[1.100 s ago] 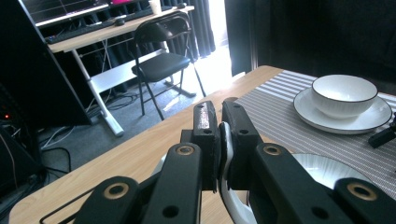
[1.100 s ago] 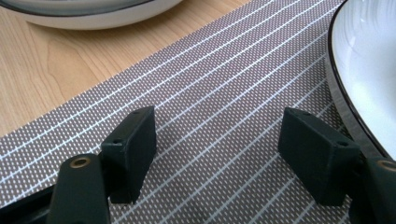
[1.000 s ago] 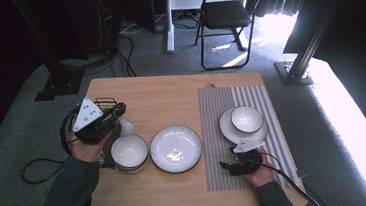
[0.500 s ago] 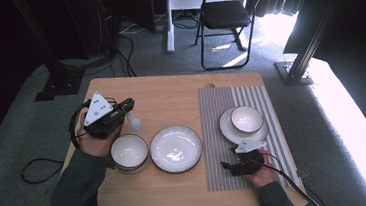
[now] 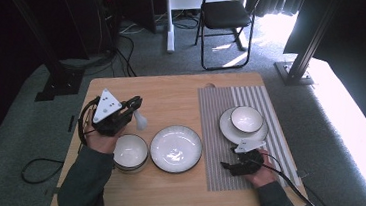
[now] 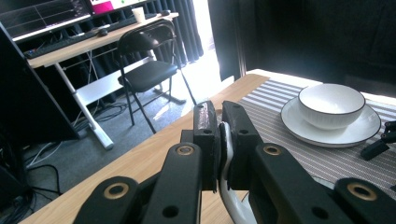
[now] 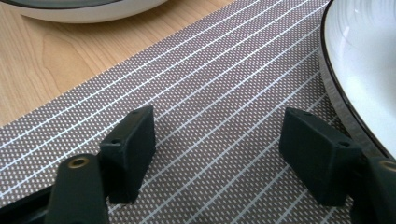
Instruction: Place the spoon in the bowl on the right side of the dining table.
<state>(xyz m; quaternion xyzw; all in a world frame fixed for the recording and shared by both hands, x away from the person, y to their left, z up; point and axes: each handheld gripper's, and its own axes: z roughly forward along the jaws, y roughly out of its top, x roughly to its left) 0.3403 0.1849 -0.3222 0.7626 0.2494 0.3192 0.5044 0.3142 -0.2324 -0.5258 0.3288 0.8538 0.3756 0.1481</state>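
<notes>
My left gripper hovers over the table's left part, behind a white bowl. It is shut on the handle of a white spoon, whose bowl end hangs below the jaws. The left gripper view has the spoon handle pinched between the two pads of the left gripper. My right gripper rests low on the striped placemat, just in front of a plate carrying a second bowl. In the right gripper view the right gripper stands open, with only placemat between its jaws.
A wide white plate lies mid-table between the left bowl and the placemat. A black folding chair and a desk leg stand beyond the table's far edge. The plate's rim is close to the right jaw.
The left gripper has carried the spoon a little to the right and toward the table's far side, away from the left bowl. The right gripper has stayed put.
</notes>
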